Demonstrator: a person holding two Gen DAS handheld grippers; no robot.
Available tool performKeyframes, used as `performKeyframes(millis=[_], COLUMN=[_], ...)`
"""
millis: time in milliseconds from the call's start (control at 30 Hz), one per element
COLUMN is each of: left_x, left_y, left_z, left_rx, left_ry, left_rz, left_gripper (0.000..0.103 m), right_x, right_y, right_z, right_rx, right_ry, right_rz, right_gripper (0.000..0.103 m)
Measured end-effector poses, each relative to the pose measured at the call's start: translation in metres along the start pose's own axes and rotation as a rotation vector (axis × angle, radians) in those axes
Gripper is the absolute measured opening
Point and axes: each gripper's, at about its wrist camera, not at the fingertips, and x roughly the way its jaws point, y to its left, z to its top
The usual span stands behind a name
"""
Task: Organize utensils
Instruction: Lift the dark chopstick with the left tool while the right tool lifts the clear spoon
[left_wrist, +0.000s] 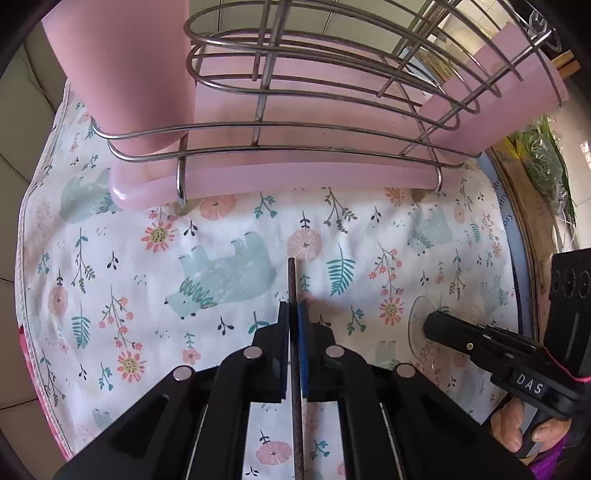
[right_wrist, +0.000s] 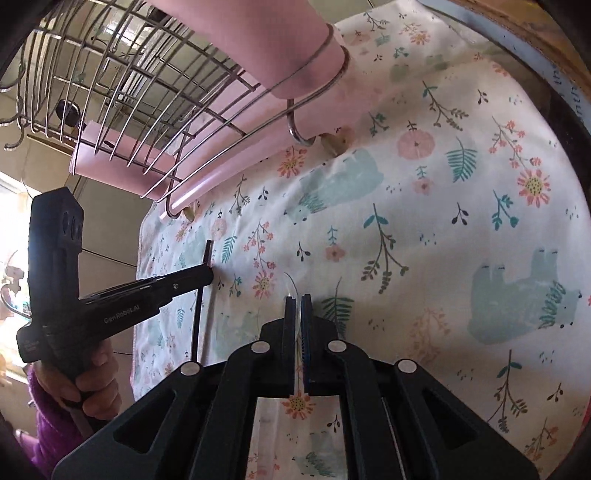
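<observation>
My left gripper is shut on a thin dark chopstick that sticks out ahead of the fingers above the floral cloth. It also shows in the right wrist view, held by the left gripper. My right gripper is shut on a clear plastic spoon; in the left wrist view the spoon's clear bowl shows at the right gripper's tip. A wire utensil rack with pink holders stands ahead of both.
A floral cloth with bears covers the round table. A pink drip tray lies under the rack. A pink cup sits in the rack's left end. Green plants are at the far right.
</observation>
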Motion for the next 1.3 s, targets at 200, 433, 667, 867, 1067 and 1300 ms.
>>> performKeyframes(millis=[200,433,667,867,1067,1300], left_x=[-0.019,-0.036,-0.071,-0.115,-0.164,-0.218], left_y=[0.013,0.022,0.040,0.046,0.048,0.036], left_z=[-0.004,-0.014,-0.030,-0.051,-0.068,-0.069], left_rx=[-0.001,0.002,-0.003,-0.008,-0.008,-0.005], left_ry=[-0.040,-0.088,-0.192,-0.347,-0.506,-0.665], left_rz=[-0.080,-0.135,-0.165,-0.141,-0.127,-0.139], left_gripper=[0.004,0.004,0.004,0.004,0.004,0.004], right_x=[0.002,0.001,-0.002,-0.030,-0.070,-0.127], right_y=[-0.017,-0.009,0.012,0.031,0.060,0.087], right_z=[0.008,0.010,0.001,-0.011,-0.018,-0.020], right_rx=[0.105,0.046,-0.042,-0.124,-0.211,-0.275], right_ry=[0.079,0.087,0.038,-0.090,-0.281,-0.486], right_rz=[0.115,0.082,-0.011,-0.019,-0.021,-0.019], right_gripper=[0.013,0.016,0.004,0.003,0.003,0.003])
